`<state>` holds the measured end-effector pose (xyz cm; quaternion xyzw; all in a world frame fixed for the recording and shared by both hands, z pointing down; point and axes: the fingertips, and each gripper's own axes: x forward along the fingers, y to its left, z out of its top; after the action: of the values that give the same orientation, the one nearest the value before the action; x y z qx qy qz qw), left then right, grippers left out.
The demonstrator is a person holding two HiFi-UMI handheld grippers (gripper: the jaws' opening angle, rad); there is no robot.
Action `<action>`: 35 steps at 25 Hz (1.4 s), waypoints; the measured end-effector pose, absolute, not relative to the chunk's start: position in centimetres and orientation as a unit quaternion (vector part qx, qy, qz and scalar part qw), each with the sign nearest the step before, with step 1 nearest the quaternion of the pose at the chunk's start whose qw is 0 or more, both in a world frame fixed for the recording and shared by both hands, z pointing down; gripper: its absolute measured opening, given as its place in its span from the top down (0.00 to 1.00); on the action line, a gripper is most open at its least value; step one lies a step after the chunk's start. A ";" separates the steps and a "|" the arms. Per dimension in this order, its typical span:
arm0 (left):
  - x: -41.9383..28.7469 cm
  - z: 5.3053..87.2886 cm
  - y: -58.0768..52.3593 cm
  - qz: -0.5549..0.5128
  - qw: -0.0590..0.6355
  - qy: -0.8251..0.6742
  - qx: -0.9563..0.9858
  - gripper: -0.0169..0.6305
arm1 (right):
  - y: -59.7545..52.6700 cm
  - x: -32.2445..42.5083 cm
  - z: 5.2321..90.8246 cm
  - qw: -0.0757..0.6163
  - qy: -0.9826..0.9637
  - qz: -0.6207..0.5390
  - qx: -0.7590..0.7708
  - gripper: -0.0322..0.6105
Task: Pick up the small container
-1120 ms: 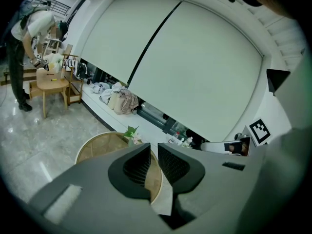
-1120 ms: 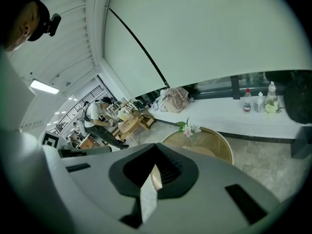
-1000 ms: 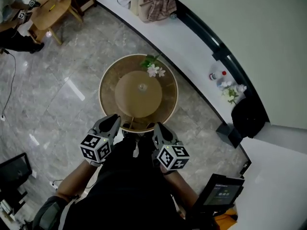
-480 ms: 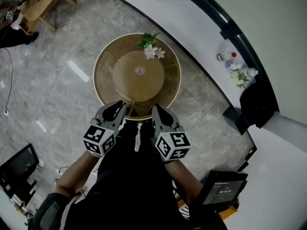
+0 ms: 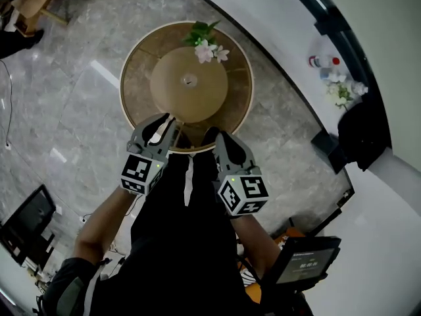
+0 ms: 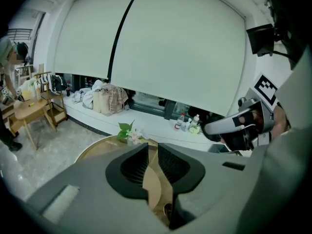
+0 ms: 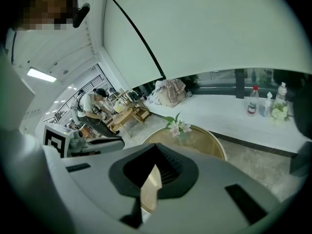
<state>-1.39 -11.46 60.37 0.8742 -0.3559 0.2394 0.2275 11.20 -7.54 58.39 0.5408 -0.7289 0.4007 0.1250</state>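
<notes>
Hovering shut, empty: hand-held grippers [image 5: 166, 120] [image 5: 211, 135]

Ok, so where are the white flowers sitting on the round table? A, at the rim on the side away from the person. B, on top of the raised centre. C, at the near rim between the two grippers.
A: in the head view the white flowers lie at the rim of the round table on the side farthest from the person, beyond the raised centre.
</notes>
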 end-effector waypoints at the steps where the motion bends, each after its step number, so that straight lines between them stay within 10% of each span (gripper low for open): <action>1: -1.2 61.2 -11.6 0.246 0.227 -0.351 0.875 0.90 | -7.6 11.4 58.8 0.126 -0.728 0.403 0.541 0.94; 35: 1.7 83.8 -20.0 0.337 0.223 -0.331 0.853 0.45 | -5.8 13.8 71.9 0.148 -0.659 0.506 0.536 0.94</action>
<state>1.74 -20.05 83.85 0.8526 -0.3310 0.3373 0.2232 13.82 -5.78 71.92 0.5362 -0.6592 0.5061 0.1476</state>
